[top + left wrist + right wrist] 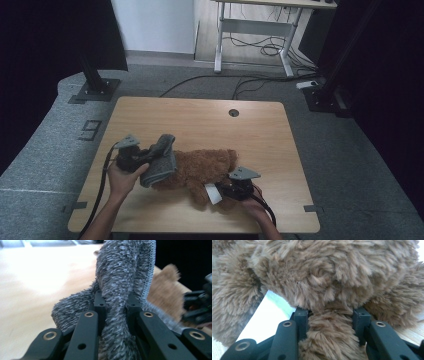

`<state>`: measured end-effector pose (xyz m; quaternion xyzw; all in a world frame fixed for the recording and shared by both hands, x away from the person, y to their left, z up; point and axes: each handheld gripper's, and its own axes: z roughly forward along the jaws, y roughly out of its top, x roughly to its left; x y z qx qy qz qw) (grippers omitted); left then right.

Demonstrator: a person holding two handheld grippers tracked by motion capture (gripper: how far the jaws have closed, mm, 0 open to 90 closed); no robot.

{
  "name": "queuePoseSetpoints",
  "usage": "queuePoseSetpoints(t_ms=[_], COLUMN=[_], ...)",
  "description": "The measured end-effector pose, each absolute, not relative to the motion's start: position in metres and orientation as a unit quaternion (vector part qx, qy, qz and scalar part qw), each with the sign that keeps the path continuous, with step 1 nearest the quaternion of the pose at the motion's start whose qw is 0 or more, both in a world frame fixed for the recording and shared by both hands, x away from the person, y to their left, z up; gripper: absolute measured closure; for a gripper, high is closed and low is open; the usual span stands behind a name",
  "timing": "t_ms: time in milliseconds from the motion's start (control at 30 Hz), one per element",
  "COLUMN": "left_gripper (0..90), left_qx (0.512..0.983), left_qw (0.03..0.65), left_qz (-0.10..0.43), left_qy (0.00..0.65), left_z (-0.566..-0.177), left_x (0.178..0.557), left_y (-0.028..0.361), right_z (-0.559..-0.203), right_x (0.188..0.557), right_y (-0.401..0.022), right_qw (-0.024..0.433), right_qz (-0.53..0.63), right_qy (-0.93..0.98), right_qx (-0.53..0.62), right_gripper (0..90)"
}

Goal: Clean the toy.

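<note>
A brown plush toy (200, 170) lies on the wooden table (200, 120) near its front edge. A fuzzy grey knit garment (161, 160) covers the toy's left end. My left gripper (142, 156) is shut on a fold of that grey garment (117, 290), lifted a little off the table. My right gripper (231, 189) is shut on a brown furry limb (329, 340) of the plush toy (332, 272) at its right end. A white tag (213, 193) hangs from the toy beside the right gripper, and the white tag (267, 315) shows again in the right gripper view.
A round cable hole (233, 112) sits near the table's far edge. Beyond the table, cables (260, 50) lie on the grey floor under a white desk frame (250, 30). Black stand bases (95, 90) flank the table.
</note>
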<state>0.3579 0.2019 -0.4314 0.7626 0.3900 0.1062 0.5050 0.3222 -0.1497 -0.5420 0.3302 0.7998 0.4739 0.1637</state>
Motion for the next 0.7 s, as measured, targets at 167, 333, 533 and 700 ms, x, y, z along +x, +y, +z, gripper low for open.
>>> queuePoseSetpoints(t_ms=[167, 333, 533, 700], left_gripper=[76.4, 76.3, 77.6, 78.1], left_qx=[0.797, 0.809, 0.803, 0.793], left_qw=[0.470, 0.442, 0.457, 0.482], left_qz=[0.090, 0.071, 0.063, 0.048], left_qy=[0.370, 0.381, 0.377, 0.370], left_z=[-0.431, -0.452, -0.466, -0.475], left_x=[0.379, 0.389, 0.371, 0.354], left_y=[0.156, 0.146, 0.154, 0.163], right_z=[-0.542, -0.542, -0.537, -0.526], right_x=[0.322, 0.321, 0.318, 0.317], right_y=[-0.150, -0.151, -0.155, -0.161], right_qw=[0.165, 0.170, 0.167, 0.137], right_qz=[0.474, 0.476, 0.486, 0.514], right_qy=[0.800, 0.800, 0.797, 0.785], right_qx=[0.328, 0.324, 0.317, 0.317], right_gripper=[58.5, 55.5, 32.3, 18.5])
